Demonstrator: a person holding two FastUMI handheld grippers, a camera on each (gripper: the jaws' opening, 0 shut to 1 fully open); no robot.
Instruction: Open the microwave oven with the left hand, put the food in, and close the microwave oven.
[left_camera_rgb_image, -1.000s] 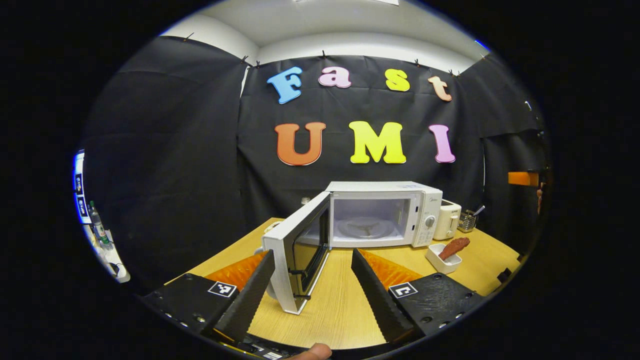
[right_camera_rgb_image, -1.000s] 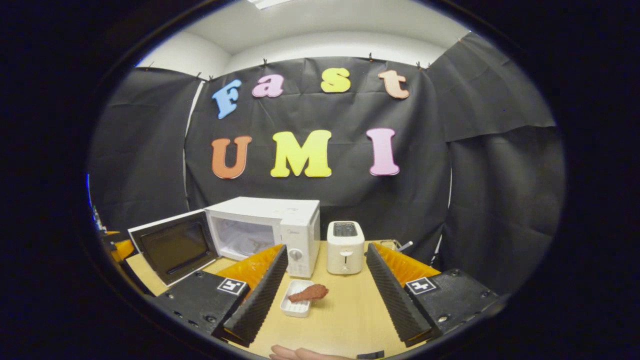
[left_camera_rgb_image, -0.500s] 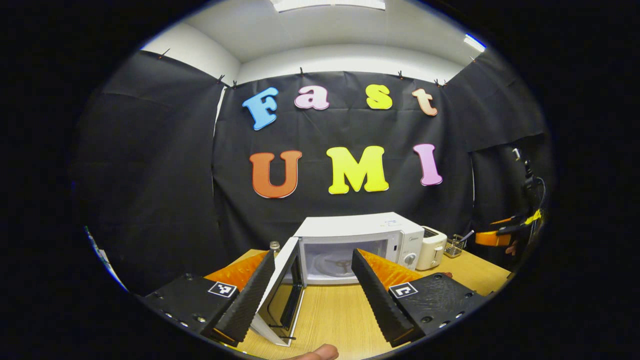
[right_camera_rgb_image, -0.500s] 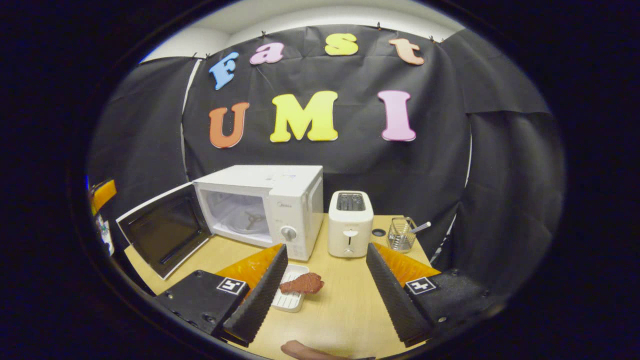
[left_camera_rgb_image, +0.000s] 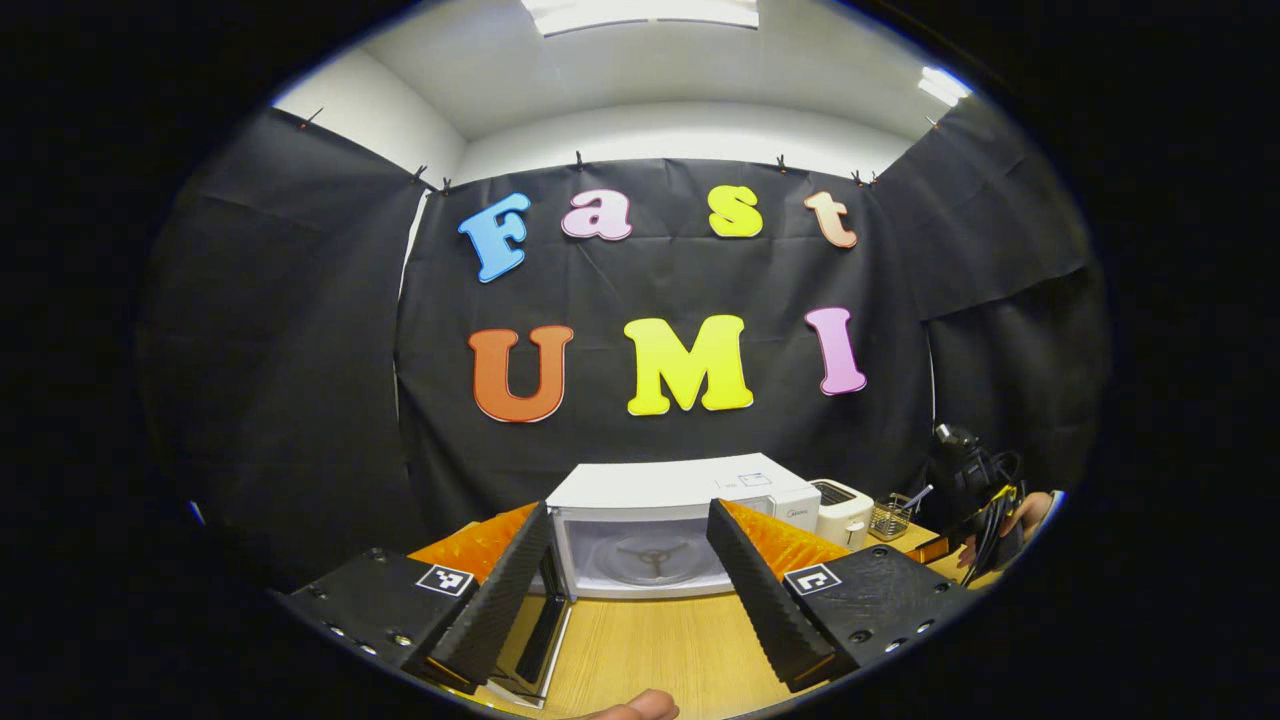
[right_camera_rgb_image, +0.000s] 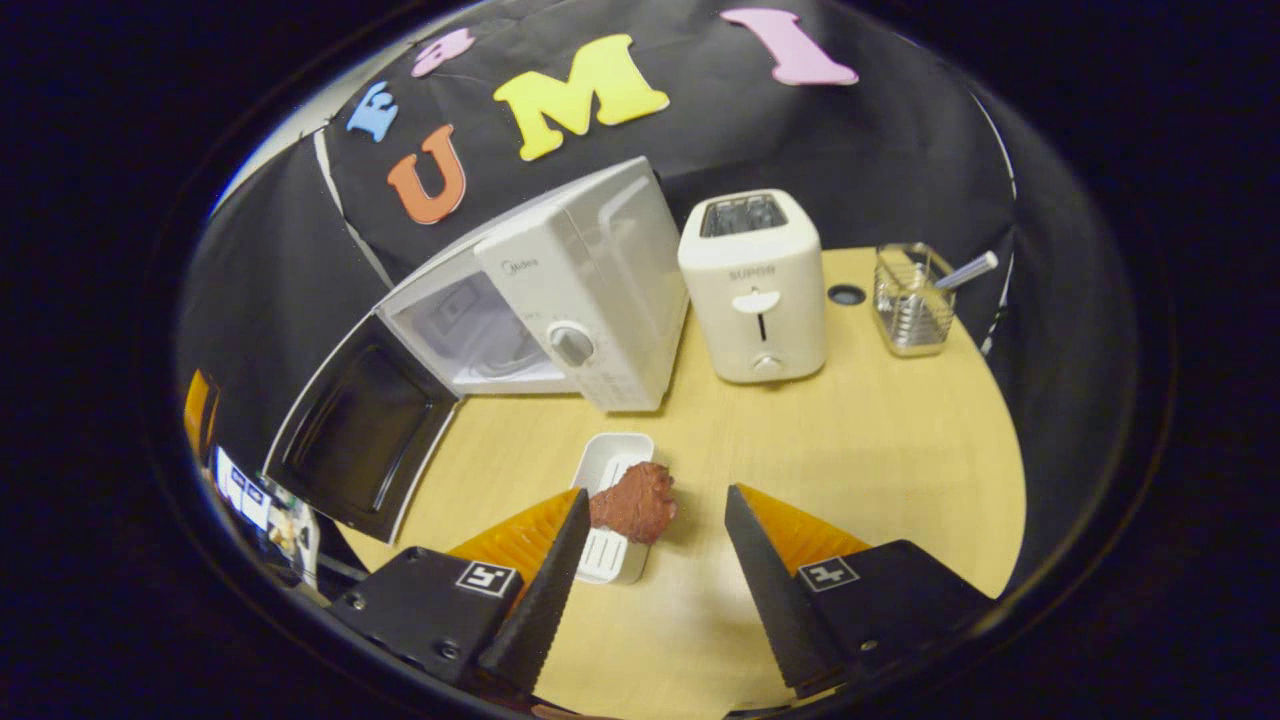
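Hovering above the table (right_camera_rgb_image: 880, 440), the right gripper (right_camera_rgb_image: 655, 560) is being held wide, food (right_camera_rgb_image: 634, 502) in its tray (right_camera_rgb_image: 610, 462) between the fingers. The left gripper (left_camera_rgb_image: 628, 580) is being held wide before the open microwave (left_camera_rgb_image: 660, 520), its door (right_camera_rgb_image: 360, 440) swung out.

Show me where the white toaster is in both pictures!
Left gripper view: the white toaster with two slots sits small at lower right, just right of the white microwave oven.
Right gripper view: the toaster stands big near the top middle, again right of the microwave.
Shared landmark: the microwave with its door open, right beside the toaster in both.
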